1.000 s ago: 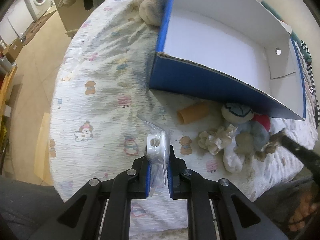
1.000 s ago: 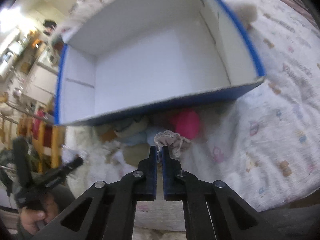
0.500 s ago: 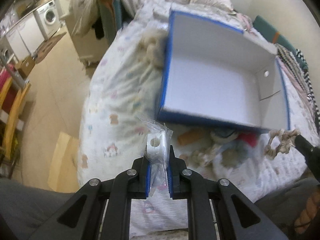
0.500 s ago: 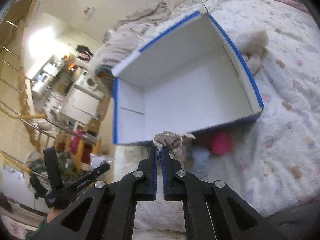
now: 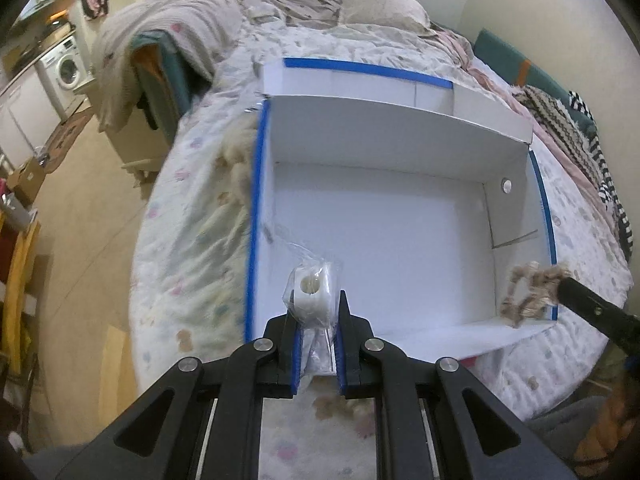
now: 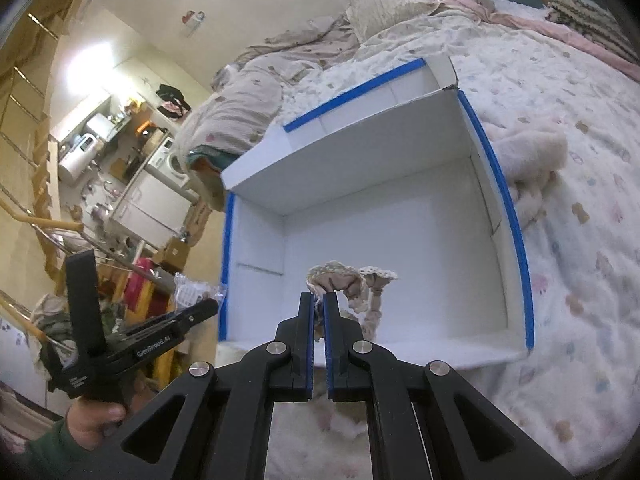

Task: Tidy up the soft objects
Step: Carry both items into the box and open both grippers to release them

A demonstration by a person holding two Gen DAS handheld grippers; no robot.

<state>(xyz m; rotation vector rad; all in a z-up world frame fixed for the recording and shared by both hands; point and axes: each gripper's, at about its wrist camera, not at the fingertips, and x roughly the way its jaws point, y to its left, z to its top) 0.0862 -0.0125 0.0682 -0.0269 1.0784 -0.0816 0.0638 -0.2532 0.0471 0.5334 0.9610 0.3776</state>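
Note:
A white cardboard box with blue-taped edges [image 5: 256, 184] [image 6: 516, 240] lies open and empty on the bed. My left gripper [image 5: 318, 300] is shut on a white roll wrapped in clear plastic [image 5: 312, 292] and holds it above the box's near left corner. My right gripper [image 6: 319, 300] is shut on a beige lace-trimmed cloth [image 6: 352, 280] and holds it above the box's near edge. The cloth also shows in the left wrist view [image 5: 528, 292] at the box's right corner. The left gripper shows in the right wrist view [image 6: 200, 308].
A fluffy cream plush [image 6: 532, 160] lies against the box's side; it also shows in the left wrist view [image 5: 236, 152]. Crumpled bedding and a pillow [image 5: 380, 4] sit behind the box. The bed edge drops to the floor [image 5: 80, 216] on the left.
Both grippers rose and moved forward over the box with their loads. The soft toys in front of the box have dropped out of view.

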